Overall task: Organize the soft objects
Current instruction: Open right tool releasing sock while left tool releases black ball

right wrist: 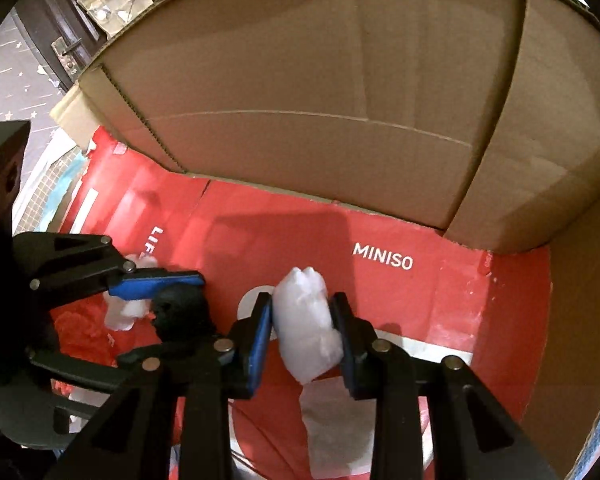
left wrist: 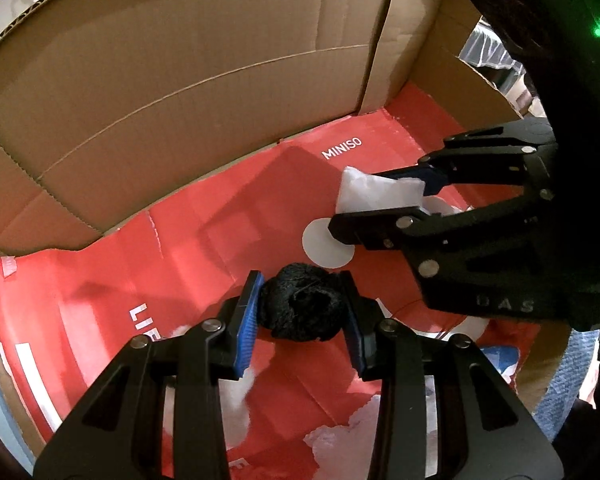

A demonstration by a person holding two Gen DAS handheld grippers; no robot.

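A big cardboard box (left wrist: 180, 92) with a red printed MINISO liner (left wrist: 204, 216) on its floor takes up nearly all of both views, and both tongs are down inside it. The step looks like placing: each soft thing is held just above the red floor, so the next move calls for opening and letting go, then lifting clear of the tall walls. The right tongs (right wrist: 302, 332) are clamped on a white soft wad (right wrist: 306, 328); the left tongs (left wrist: 300, 312) are clamped on a black yarn ball (left wrist: 300, 308). The two tongs sit close together, so they could bump. White fluff scraps (left wrist: 340, 440) lie below
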